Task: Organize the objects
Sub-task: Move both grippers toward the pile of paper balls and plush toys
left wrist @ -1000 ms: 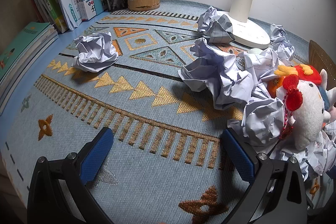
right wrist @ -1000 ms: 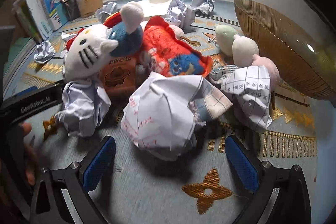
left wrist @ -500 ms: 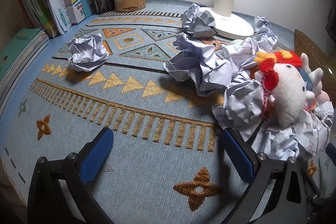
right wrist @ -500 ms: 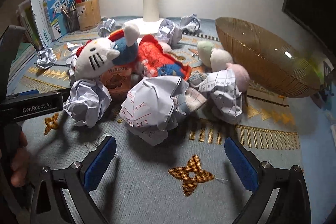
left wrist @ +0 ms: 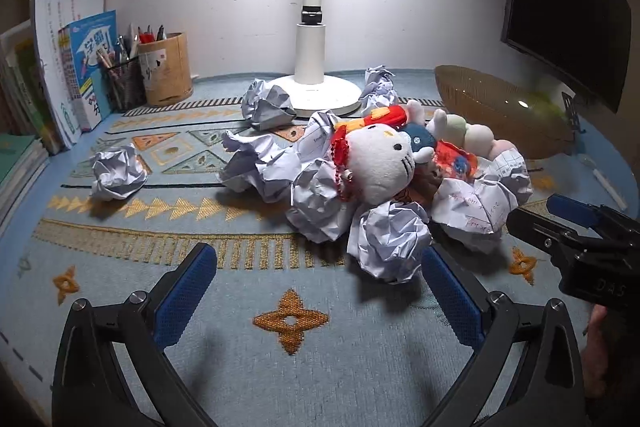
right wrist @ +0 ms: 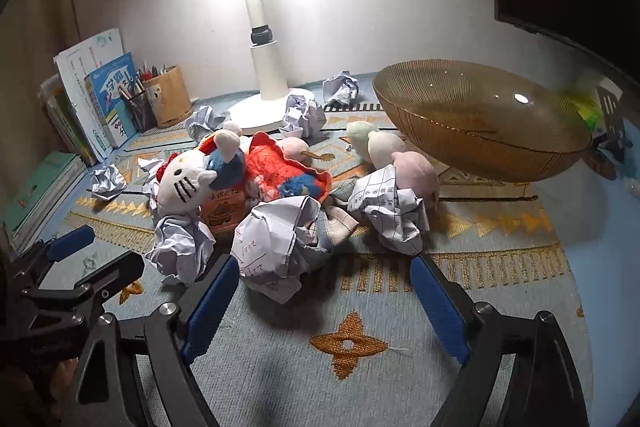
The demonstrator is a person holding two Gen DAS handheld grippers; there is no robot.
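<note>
A pile of toys and crumpled paper lies mid-mat: a white cat plush [left wrist: 384, 163] [right wrist: 184, 183], a red plush [right wrist: 280, 175], a pastel caterpillar plush [right wrist: 384, 151] and several paper balls. My left gripper [left wrist: 318, 287] is open and empty, and a paper ball [left wrist: 388, 243] lies just ahead of its right finger. My right gripper [right wrist: 324, 303] has its jaws closing. The near edge of a written-on paper ball [right wrist: 276, 243] sits at its fingertips, and the pads do not press it. An amber glass bowl [right wrist: 480, 123] [left wrist: 500, 107] stands empty at the right.
A white lamp base [left wrist: 320, 95] stands at the back with paper balls beside it. Pen holders [left wrist: 160, 67] and upright books [left wrist: 76, 67] fill the back left, and a lone paper ball [left wrist: 118, 173] lies left. A dark monitor [left wrist: 568, 7] hangs at the right.
Both grippers have drawn back and risen, so the pile sits farther off. The left view has swung right toward the pile. The right jaws have narrowed.
</note>
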